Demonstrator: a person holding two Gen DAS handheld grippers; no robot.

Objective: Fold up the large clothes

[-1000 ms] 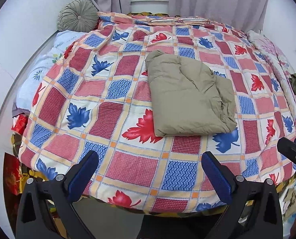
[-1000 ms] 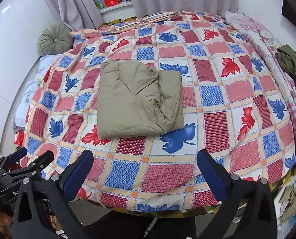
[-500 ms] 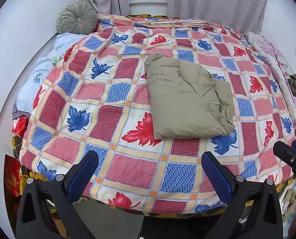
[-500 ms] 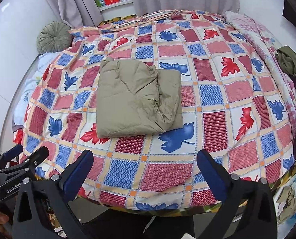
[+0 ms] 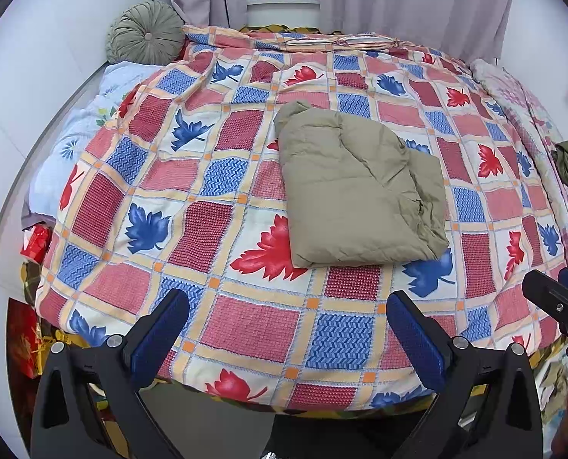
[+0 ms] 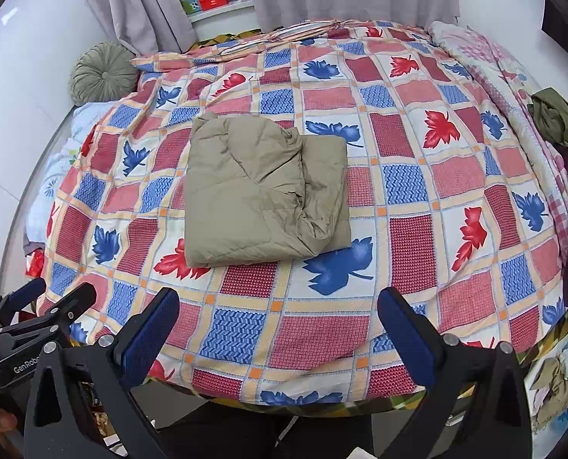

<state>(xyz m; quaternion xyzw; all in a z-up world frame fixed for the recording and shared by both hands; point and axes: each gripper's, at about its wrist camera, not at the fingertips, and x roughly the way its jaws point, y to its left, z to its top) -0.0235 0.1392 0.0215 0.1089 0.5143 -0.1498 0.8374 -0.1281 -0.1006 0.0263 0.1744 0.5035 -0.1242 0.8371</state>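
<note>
Both tools stand wide apart in their fingers and hold nothing. On the left tool point(image 5: 287, 329) the blue-padded fingers point(image 5: 161, 332) hang over the near edge of the bed point(image 5: 245, 329), touching no cloth, with the folded khaki padded jacket point(image 5: 356, 195) well beyond them. The right tool point(image 6: 280, 329) is just as wide, its blue pads point(image 6: 406, 329) also above the bed's near edge and clear of the jacket point(image 6: 261, 195).

That jacket lies folded into a rough rectangle on the patchwork maple-leaf quilt point(image 5: 215, 176), near the middle of the bed, its bunched, creased edge on the side toward the pink floral blanket point(image 6: 486, 61). Beyond the jacket, at the far corner of the bed by the white wall, sits a round green pleated cushion point(image 5: 146, 32). A crumpled olive garment point(image 6: 559, 122) rests on the pink blanket, well apart from the jacket.
</note>
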